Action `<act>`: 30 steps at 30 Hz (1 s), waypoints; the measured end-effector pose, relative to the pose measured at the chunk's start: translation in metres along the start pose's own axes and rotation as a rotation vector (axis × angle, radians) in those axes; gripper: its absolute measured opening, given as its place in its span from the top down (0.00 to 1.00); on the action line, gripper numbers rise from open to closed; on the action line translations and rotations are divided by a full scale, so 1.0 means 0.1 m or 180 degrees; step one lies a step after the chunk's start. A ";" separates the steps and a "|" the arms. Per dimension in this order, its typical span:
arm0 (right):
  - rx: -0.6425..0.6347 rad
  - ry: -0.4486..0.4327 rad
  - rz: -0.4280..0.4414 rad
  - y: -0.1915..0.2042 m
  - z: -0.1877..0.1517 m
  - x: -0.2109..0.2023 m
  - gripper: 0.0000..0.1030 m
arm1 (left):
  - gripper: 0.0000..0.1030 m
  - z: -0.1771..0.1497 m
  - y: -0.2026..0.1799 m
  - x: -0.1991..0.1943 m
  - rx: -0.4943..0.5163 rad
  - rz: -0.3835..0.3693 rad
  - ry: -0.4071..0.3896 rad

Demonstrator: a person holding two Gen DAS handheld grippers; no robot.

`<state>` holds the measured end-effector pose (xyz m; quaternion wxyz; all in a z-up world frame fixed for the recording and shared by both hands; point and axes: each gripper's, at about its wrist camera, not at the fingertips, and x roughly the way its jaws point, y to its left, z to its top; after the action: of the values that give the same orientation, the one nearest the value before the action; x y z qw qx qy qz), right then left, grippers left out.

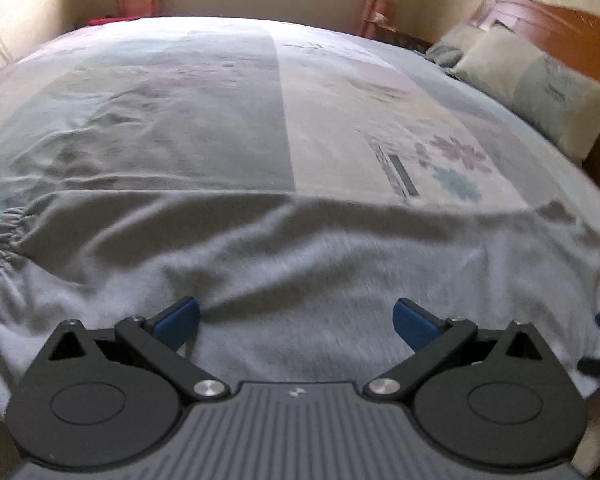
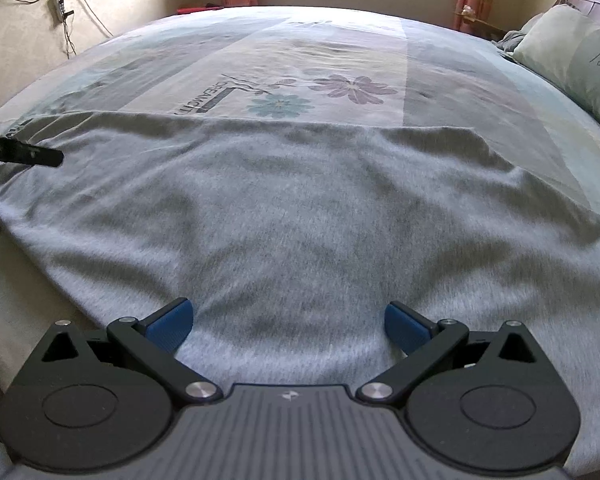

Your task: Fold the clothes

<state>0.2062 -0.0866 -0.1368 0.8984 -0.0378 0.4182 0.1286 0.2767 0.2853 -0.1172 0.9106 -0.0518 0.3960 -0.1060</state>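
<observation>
Here | soft grey knit garment (image 2: 284, 216) (elastic-gathered edge) flat | left gripper (image 1: 296, 320), right gripper (image 2: 288, 322) fingers wide.

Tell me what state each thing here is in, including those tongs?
Left tongs: open, holding nothing, over the cloth.
Right tongs: open, holding nothing, over the cloth.
Grey garment: spread flat on the bed, lightly wrinkled, elastic band at its left end.
Bedsheet: smooth, partly covered.
Pillow: lying by the headboard.

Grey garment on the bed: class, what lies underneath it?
The grey garment lies spread on the patterned bedsheet, which shows beyond its far edge. Anything else beneath is covered.
</observation>
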 end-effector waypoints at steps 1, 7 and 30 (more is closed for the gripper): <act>0.0001 -0.0012 0.0001 0.00 -0.01 0.00 0.00 | 0.01 0.04 0.04 -0.03 -0.0038 -0.0007 -0.0050; 0.0006 -0.0032 -0.0014 0.01 -0.02 0.00 0.00 | 0.01 0.35 0.43 0.21 -0.0322 0.0104 -0.0101; 0.0010 -0.0053 -0.0023 0.02 -0.03 -0.01 0.00 | 0.01 -0.52 0.72 -0.76 -0.1057 -0.0070 -0.0466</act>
<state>0.2033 -0.0856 -0.1376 0.9024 -0.0368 0.4108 0.1250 0.1990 0.3722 -0.1112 0.9147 -0.2134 0.3402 -0.0451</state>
